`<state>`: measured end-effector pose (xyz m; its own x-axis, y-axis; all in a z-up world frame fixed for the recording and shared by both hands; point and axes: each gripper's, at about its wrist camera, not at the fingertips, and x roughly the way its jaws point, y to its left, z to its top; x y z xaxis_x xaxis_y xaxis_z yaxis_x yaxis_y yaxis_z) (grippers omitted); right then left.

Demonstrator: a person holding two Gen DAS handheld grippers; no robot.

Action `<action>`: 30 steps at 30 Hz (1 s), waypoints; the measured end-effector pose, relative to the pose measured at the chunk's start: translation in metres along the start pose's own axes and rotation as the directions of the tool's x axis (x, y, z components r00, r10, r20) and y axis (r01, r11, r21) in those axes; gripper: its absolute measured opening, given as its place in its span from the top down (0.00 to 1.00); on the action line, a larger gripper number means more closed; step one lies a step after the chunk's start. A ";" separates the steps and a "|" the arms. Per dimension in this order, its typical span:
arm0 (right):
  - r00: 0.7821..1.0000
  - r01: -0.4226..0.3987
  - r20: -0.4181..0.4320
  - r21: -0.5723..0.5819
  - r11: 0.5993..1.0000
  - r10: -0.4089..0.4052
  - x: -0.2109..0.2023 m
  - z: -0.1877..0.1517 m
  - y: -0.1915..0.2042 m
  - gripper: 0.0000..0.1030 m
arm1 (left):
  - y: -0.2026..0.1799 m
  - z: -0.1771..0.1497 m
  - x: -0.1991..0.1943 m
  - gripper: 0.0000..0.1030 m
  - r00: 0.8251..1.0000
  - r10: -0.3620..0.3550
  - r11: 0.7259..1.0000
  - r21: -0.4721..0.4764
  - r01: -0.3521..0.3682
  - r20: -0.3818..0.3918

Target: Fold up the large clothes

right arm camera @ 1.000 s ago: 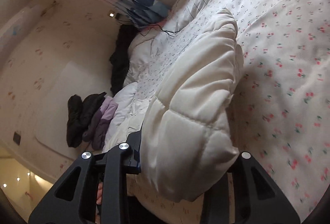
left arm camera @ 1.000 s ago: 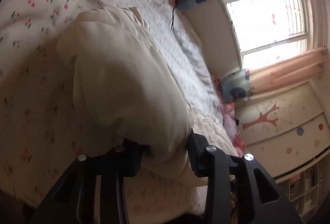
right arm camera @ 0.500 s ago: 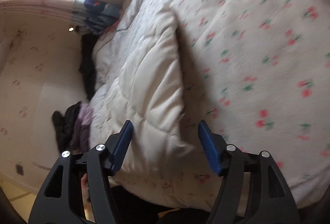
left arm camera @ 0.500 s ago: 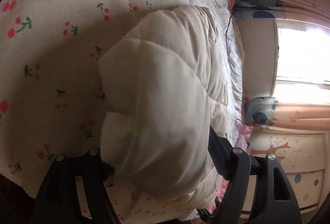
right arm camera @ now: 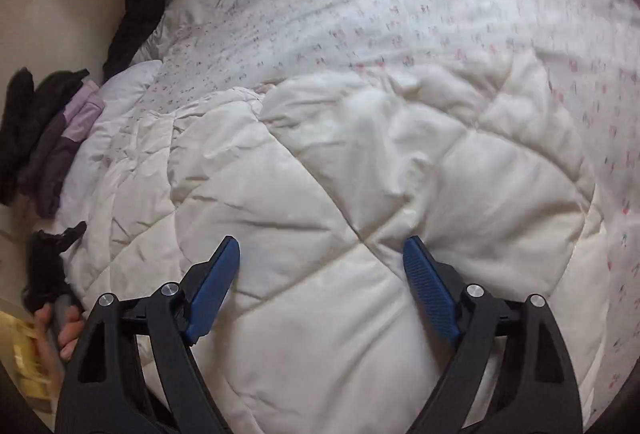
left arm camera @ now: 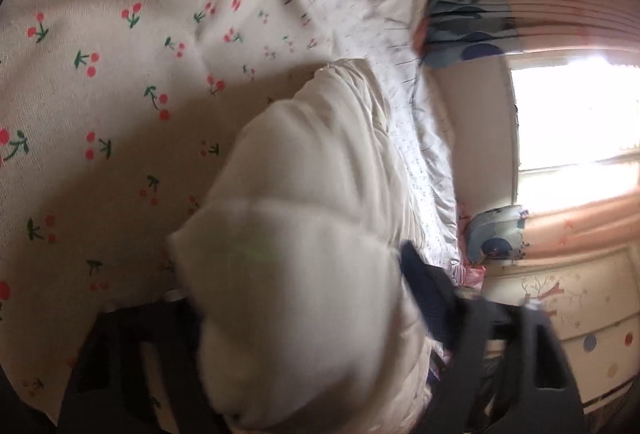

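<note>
While one cream quilted coat [right arm camera: 360, 194] lies on the cherry-print bedspread [left arm camera: 100, 94], the right gripper [right arm camera: 320, 274] hangs above it, jaws just widened, empty; the left gripper [left arm camera: 296, 298], recently narrowing slightly, straddles one puffy fold, grip uncertain.

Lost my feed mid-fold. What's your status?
Right gripper open over the white jacket, nothing held. Left gripper straddles a puffy fold, grip unclear. Jacket on the cherry-print bed. Nothing in the way.
</note>
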<state>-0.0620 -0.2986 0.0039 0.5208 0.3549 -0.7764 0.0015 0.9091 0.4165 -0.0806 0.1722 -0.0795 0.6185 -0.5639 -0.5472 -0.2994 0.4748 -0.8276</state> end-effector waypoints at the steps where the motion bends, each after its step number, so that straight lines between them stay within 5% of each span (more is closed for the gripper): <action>1: 0.999 -0.020 0.028 -0.013 1.000 0.021 -0.003 0.007 0.009 0.21 | 0.005 0.002 0.000 0.39 1.000 -0.029 0.999 -0.038 0.029 -0.007; 7: 0.990 0.139 0.040 -0.109 0.984 -0.136 0.067 0.078 0.065 0.18 | 0.004 0.006 0.001 0.46 0.998 -0.067 0.997 -0.038 0.067 -0.002; 9: 0.961 0.257 -0.065 -0.139 0.956 -0.268 0.127 0.080 0.050 0.17 | 0.010 0.005 -0.005 0.47 0.997 -0.075 0.996 -0.041 0.075 -0.005; 10: 0.952 0.243 -0.157 -0.141 0.960 -0.264 0.163 0.069 0.038 0.09 | 0.010 0.006 -0.004 0.49 0.997 -0.083 0.996 -0.038 0.083 -0.008; 13: 0.941 0.254 -0.191 -0.153 0.955 -0.281 0.162 0.079 0.044 0.08 | 0.002 0.003 -0.003 0.51 0.998 -0.057 0.998 0.018 0.057 0.001; 15: 0.960 0.231 -0.126 -0.140 0.963 -0.249 0.142 0.095 0.051 0.09 | 0.003 0.005 -0.001 0.51 0.997 -0.072 0.997 -0.004 0.072 -0.008; 18: 0.958 0.262 -0.073 -0.172 0.950 -0.278 0.141 0.115 0.061 0.09 | 0.007 0.007 -0.001 0.51 0.996 -0.085 0.996 -0.026 0.084 -0.015; 21: 0.903 0.327 -0.206 -0.239 0.914 -0.376 0.201 0.111 0.047 0.07 | 0.008 0.005 -0.002 0.51 0.997 -0.079 0.997 -0.020 0.079 -0.011; 26: 0.941 0.233 -0.212 -0.151 0.961 -0.262 0.172 0.117 0.044 0.07 | 0.010 0.006 0.000 0.51 0.997 -0.077 0.997 -0.030 0.076 -0.015; 30: 0.983 0.157 -0.055 -0.228 0.961 -0.173 0.079 0.076 0.063 0.07 | 0.013 0.006 0.000 0.50 0.997 -0.079 0.996 -0.042 0.078 -0.019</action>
<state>0.0440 -0.2298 0.0042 0.4652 0.2034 -0.8615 -0.1113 0.9790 0.1710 -0.0801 0.1821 -0.0892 0.6261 -0.6128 -0.4822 -0.2801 0.4003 -0.8725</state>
